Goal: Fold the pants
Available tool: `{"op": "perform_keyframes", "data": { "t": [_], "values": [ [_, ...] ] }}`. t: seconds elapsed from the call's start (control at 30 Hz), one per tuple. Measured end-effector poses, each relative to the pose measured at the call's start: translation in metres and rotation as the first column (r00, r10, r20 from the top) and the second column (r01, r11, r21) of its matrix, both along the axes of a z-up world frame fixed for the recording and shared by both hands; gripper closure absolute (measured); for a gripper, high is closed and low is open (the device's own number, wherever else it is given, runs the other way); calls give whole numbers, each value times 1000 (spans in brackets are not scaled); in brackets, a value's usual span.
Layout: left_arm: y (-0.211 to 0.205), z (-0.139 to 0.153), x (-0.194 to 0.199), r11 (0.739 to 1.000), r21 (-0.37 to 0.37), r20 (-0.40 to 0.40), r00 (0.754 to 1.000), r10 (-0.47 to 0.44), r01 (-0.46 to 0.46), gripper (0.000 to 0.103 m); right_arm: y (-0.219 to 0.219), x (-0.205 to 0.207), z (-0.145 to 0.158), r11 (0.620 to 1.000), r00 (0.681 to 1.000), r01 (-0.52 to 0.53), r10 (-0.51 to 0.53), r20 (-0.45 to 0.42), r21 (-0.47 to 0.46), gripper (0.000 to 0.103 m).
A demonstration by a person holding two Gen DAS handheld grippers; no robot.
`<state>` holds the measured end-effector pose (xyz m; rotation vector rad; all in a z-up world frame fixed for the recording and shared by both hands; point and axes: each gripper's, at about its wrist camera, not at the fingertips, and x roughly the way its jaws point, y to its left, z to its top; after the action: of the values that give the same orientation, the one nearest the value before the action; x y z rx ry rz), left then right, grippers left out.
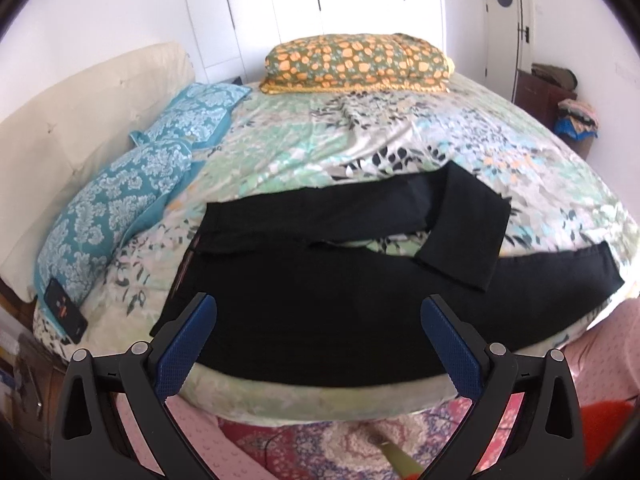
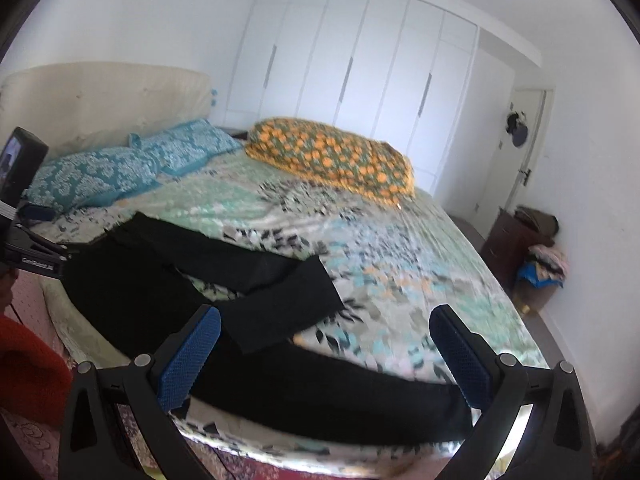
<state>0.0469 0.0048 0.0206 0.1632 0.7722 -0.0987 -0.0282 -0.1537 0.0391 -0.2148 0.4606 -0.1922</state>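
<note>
- A big bed (image 1: 320, 140) with a flowery sheet fills a white room with tall closet doors (image 2: 352, 60).
- Black pants (image 1: 320, 300) lie near the bed's front edge, one leg folded back.
- The left gripper (image 1: 318, 312) and right gripper (image 2: 324, 324) hover over the pants, jaws spread wide, holding nothing.

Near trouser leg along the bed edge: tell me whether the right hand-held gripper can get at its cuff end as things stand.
Probably yes. The right hand-held gripper is open, and the near trouser leg lies flat along the bed edge just ahead of its fingers, with nothing lying on the cuff end.
</note>
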Motion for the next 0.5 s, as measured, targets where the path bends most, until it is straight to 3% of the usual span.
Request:
{"op": "perform_keyframes", "data": {
  "t": [0.03,0.07,0.13,0.17,0.23,0.33,0.4,0.5],
  "values": [
    [1,0,1,1000,-19,3,1000,10,-10,1,-4,23,-13,998,996,-58,59,-64,28,0],
    [0,-2,3,999,-37,-6,1000,20,-20,1,-11,50,-34,995,979,-87,96,-181,54,0],
    [1,-13,5,998,-62,-51,998,25,-28,1,-21,96,-79,993,929,-75,101,-355,88,2],
    [1,-21,4,998,-63,-77,997,24,-29,1,-22,111,-96,990,915,-86,124,-384,113,9],
    [3,-35,2,998,-43,-114,993,34,-39,1,-12,138,-126,981,879,-146,187,-439,125,10],
    [13,-48,-1,997,-18,-145,986,76,-79,1,17,178,-165,975,831,-221,195,-522,13,13],
    [22,-51,1,993,-31,-168,980,103,-110,1,33,200,-171,979,826,-198,142,-545,-45,21],
    [32,-47,2,988,-40,-149,979,139,-147,1,47,207,-143,994,874,-92,55,-483,-53,18]
  ]
}}
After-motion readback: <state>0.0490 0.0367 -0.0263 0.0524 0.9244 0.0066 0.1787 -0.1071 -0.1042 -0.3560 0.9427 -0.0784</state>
